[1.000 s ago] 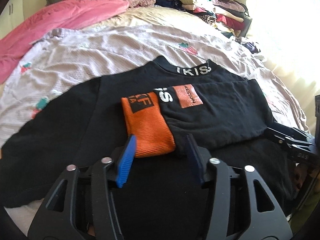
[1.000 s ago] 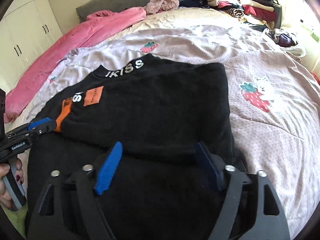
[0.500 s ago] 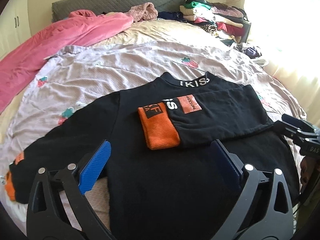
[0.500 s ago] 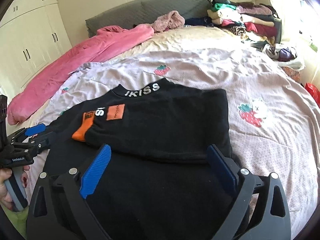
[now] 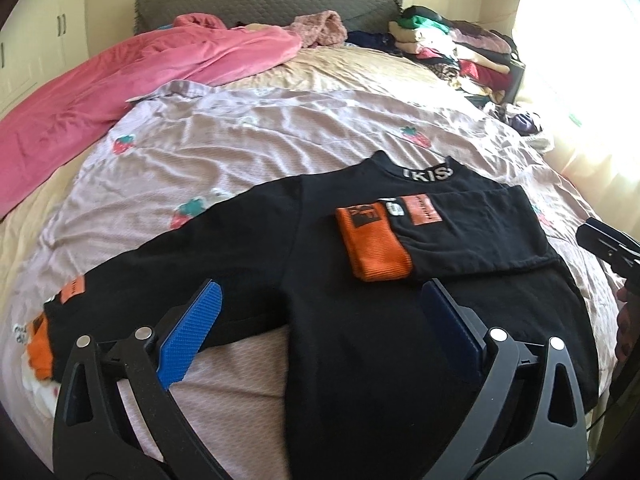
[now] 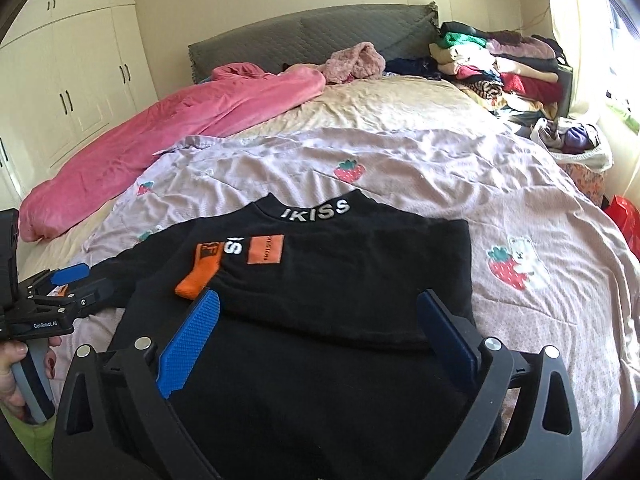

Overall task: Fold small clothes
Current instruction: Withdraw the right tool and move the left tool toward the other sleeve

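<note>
Both grippers (image 5: pixel 320 336) (image 6: pixel 318 340), jaws just opened, hover over black sweater (image 5: pixel 360 320).

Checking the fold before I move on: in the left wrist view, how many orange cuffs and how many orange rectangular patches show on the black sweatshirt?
Orange cuffs: 2 (one folded onto the chest, one at the end of the spread sleeve)
Orange patches: 2 (one on each sleeve)
Total: 4

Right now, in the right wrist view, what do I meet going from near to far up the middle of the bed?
black sweater → folded sleeve → IKISS collar → strawberry sheet → beige sheet → grey headboard
</note>
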A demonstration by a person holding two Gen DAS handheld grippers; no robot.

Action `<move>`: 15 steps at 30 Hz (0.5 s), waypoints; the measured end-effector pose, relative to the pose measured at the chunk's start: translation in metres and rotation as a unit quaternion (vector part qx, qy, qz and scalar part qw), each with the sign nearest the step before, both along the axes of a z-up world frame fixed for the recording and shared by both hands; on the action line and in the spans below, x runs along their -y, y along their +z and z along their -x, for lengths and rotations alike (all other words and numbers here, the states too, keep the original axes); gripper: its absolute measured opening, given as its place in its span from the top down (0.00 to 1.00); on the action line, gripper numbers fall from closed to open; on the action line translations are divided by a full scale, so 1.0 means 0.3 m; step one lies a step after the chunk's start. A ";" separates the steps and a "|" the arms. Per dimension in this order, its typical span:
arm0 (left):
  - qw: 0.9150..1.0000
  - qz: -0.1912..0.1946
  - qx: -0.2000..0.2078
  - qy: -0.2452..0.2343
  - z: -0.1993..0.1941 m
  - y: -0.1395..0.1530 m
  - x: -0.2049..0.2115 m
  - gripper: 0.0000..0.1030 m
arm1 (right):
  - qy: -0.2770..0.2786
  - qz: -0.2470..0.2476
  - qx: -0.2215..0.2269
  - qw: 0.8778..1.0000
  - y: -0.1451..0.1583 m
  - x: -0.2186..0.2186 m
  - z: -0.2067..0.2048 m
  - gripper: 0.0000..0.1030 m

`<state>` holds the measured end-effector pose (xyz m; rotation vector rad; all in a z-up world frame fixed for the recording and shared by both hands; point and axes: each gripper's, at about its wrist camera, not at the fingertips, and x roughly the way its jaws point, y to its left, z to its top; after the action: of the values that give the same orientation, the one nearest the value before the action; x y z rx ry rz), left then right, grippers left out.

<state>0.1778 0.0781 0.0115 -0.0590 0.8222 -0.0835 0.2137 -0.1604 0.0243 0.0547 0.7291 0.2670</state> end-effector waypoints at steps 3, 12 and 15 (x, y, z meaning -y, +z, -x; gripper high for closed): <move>1.000 0.006 0.000 0.010 0.011 0.001 -0.039 0.09 | 0.007 0.004 0.004 1.000 0.017 -0.036 0.001 0.04; 0.999 0.011 0.003 0.045 0.060 0.005 -0.160 0.09 | 0.037 0.006 0.007 0.999 0.036 -0.144 -0.013 0.04; 0.998 0.013 0.003 0.063 0.074 0.003 -0.210 0.09 | 0.050 0.010 0.005 0.999 0.034 -0.192 -0.021 0.04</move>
<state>0.1556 0.1411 0.0124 -0.1347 0.8096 0.0236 0.2200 -0.1028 0.0345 -0.0025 0.7251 0.3559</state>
